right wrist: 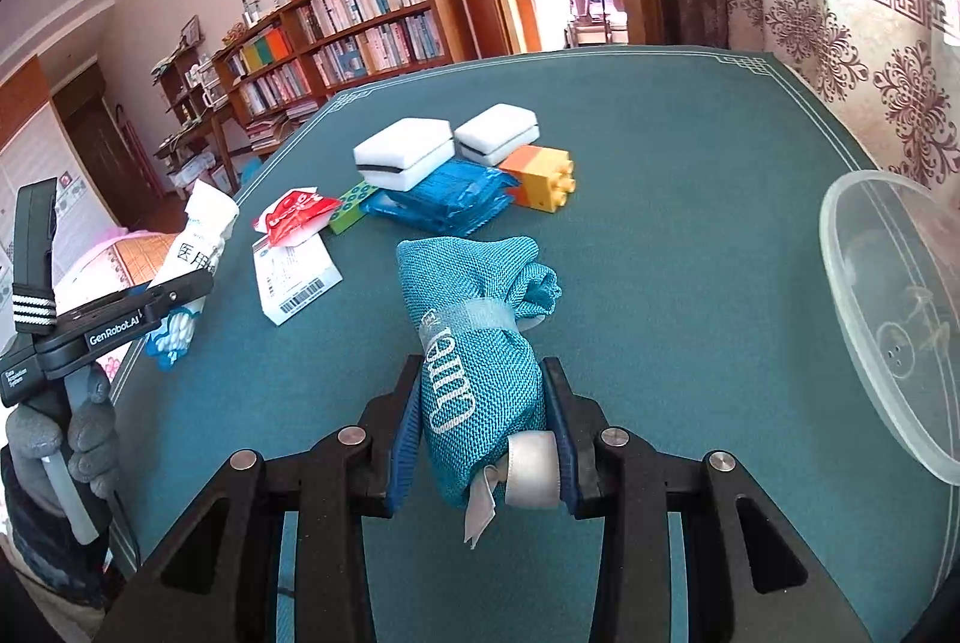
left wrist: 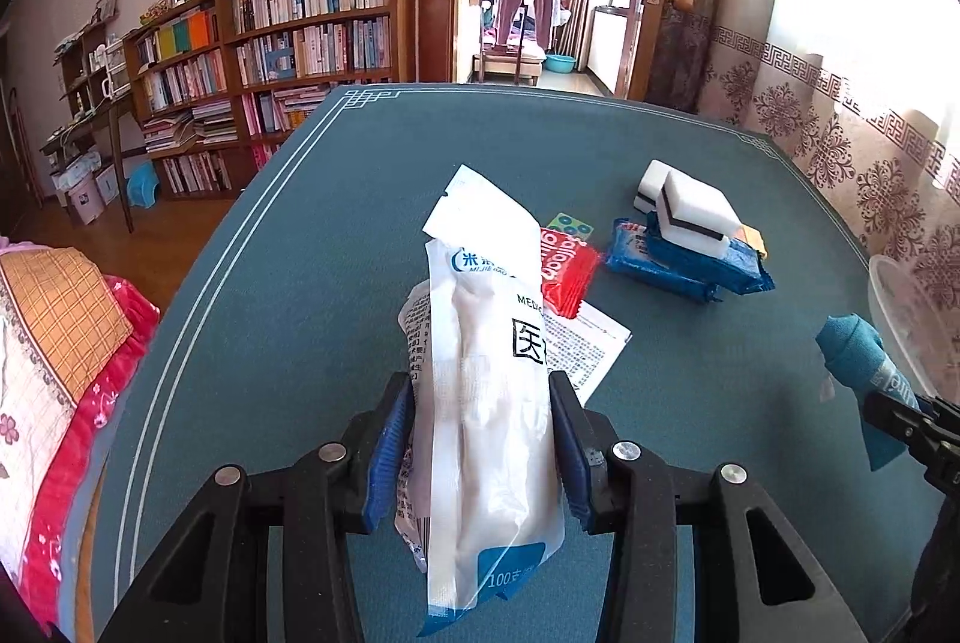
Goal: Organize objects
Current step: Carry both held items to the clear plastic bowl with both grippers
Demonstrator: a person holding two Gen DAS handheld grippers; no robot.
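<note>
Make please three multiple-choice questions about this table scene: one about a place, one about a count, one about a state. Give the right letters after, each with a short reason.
1. Where is the clear plastic container?
A. at the table's right edge
B. under the sponges
C. on the bookshelf

2. How many white sponges are on the table?
A. one
B. two
C. four

3. What is the right gripper doing?
A. standing open over nothing
B. clamped on the teal mesh pouch
C. clamped on the red packet

Answers: 1 A, its rim shows at the right of the right wrist view. 2 B, two white blocks sit side by side. 3 B, the pads press the pouch's sides.
</note>
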